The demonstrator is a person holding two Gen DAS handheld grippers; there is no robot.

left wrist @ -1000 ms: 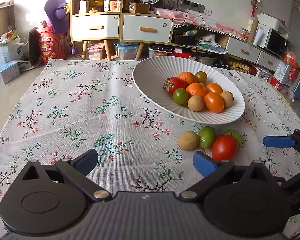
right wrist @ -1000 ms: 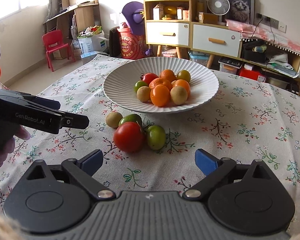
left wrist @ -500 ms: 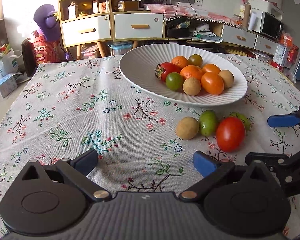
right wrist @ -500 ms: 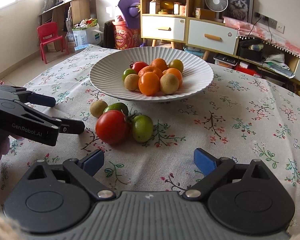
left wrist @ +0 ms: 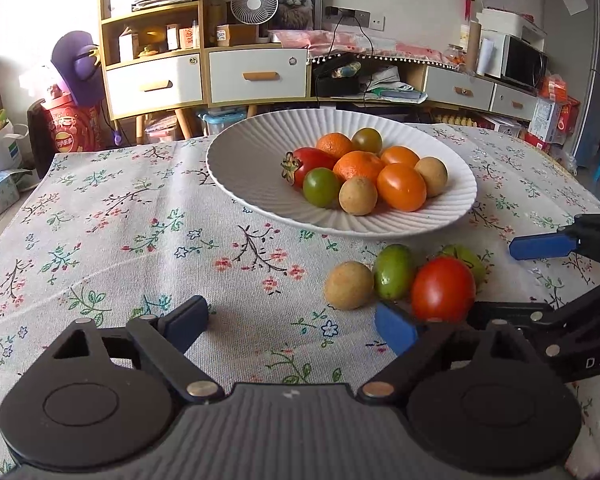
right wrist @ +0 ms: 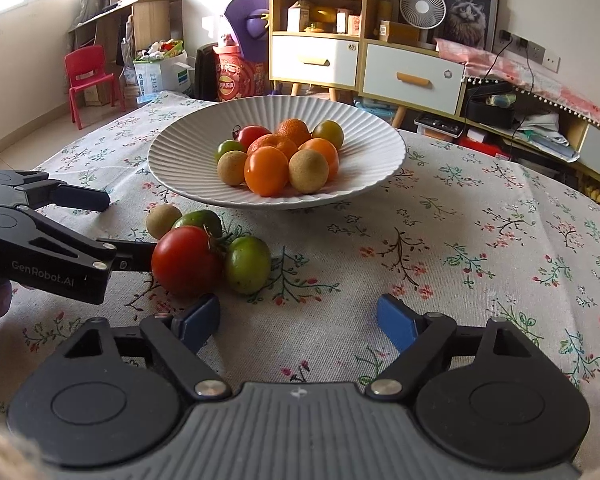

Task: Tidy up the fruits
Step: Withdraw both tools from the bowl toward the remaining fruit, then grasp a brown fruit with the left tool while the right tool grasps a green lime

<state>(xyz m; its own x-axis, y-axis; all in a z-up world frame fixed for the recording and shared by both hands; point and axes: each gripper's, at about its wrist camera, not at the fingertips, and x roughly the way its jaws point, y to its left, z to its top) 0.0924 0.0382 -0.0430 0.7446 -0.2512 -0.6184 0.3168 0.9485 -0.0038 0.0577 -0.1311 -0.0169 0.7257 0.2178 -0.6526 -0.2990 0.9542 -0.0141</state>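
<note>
Your left gripper [left wrist: 292,322] is closing on nothing. On the cloth just before the white plate [left wrist: 252,168], four fruits wait: brown fruit [left wrist: 349,285], two green, red tomato [left wrist: 443,289]. Eight lie inside. Your right gripper [right wrist: 298,322] also narrows, empty.

"GenRobot.AI" runs in pale letters along the black arm of the left gripper [right wrist: 100,224], left of the red tomato [right wrist: 186,260]. In the left wrist view, the letters "DAS" show on the right gripper [left wrist: 500,280], cut off at the frame edge to the tomato's right. Lettering on the red drum [right wrist: 236,76] beyond the white bowl [right wrist: 180,148] is too small to read.
</note>
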